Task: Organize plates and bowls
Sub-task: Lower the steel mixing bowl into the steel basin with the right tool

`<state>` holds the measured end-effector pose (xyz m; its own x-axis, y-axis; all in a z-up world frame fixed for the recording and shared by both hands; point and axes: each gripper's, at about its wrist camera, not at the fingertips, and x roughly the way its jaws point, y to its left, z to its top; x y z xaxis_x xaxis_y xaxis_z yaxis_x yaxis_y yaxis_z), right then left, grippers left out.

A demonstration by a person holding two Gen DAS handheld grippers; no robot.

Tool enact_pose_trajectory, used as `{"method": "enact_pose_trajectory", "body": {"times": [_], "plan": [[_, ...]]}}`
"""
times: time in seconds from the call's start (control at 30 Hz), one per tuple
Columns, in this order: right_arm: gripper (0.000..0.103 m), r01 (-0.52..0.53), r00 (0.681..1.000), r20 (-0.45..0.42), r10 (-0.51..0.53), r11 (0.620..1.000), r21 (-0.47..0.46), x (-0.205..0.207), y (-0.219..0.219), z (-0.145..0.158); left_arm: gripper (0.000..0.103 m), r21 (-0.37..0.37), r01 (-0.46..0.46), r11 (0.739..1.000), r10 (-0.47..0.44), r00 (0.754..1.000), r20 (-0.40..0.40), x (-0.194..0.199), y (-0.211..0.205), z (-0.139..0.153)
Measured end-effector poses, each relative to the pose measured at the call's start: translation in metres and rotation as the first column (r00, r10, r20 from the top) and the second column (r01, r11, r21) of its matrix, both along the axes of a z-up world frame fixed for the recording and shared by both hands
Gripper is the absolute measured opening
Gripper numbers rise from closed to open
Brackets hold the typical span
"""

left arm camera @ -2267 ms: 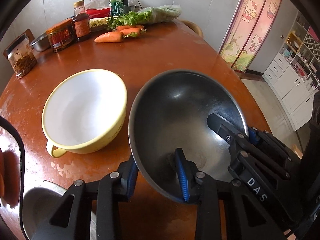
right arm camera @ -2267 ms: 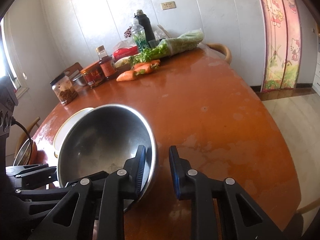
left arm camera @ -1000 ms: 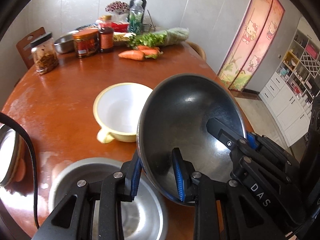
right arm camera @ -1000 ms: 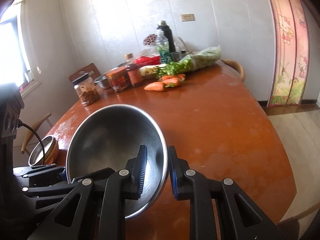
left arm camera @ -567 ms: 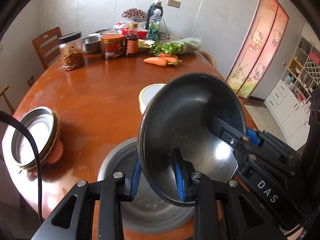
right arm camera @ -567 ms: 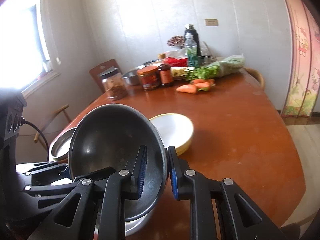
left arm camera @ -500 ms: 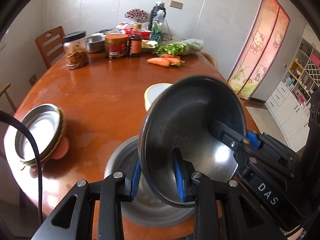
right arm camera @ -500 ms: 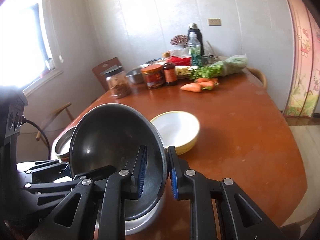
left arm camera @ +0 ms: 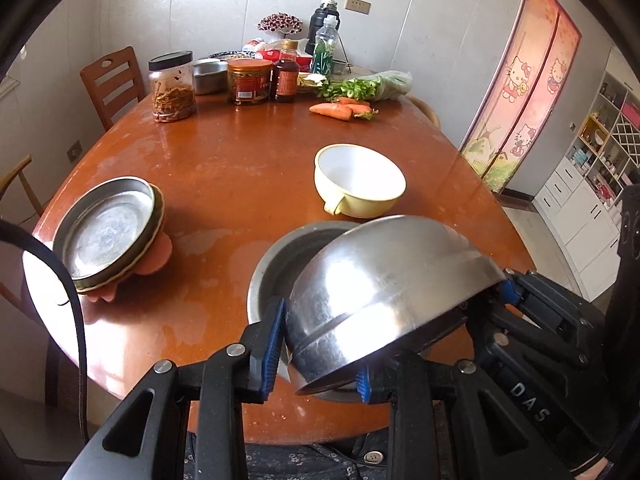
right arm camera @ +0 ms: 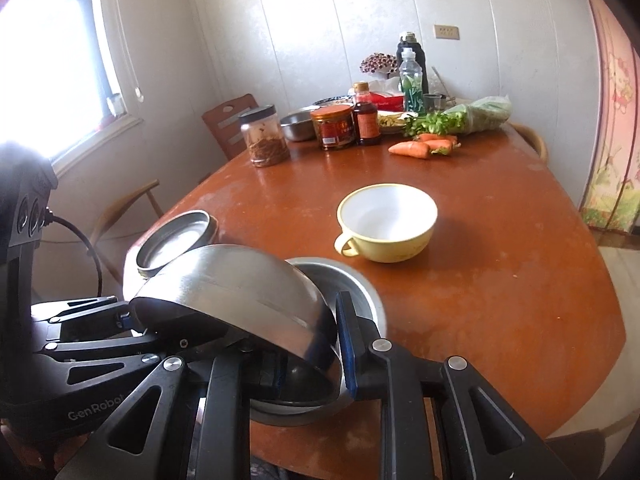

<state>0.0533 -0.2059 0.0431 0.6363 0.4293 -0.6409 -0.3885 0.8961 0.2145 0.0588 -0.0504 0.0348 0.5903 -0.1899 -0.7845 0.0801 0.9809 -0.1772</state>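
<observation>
Both tongs, left (left arm camera: 316,346) and right (right arm camera: 308,350), pinch one steel bowl's (left arm camera: 384,288) rim, holding it tilted over a second steel bowl (left arm camera: 280,256). Plates (left arm camera: 104,232) sit stacked; yellow bowl (left arm camera: 360,180) remains loose.

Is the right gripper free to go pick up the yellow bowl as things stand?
Probably not yet. The right gripper is shut on the rim of the steel bowl, which the left gripper also holds over the grey basin. The table between it and the yellow bowl looks bare.

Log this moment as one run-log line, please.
steel bowl tilted over second steel bowl | left gripper, right gripper both shut on its rim
</observation>
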Motion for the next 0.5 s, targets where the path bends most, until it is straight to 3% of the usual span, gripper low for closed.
{"method": "enact_pose_trajectory", "body": {"times": [0.07, 0.5], "plan": [[0.023, 0.017, 1.000, 0.008, -0.017, 0.999, -0.042, 0.001, 0.004, -0.003, 0.029, 0.011, -0.007, 1.000, 0.007, 1.000, -0.012, 0.005, -0.001, -0.005], [0.023, 0.018, 0.999, -0.050, -0.020, 0.999, -0.042, 0.025, 0.004, -0.028, 0.029, 0.023, -0.032, 0.999, 0.033, 0.998, -0.054, 0.026, 0.005, -0.032]]}}
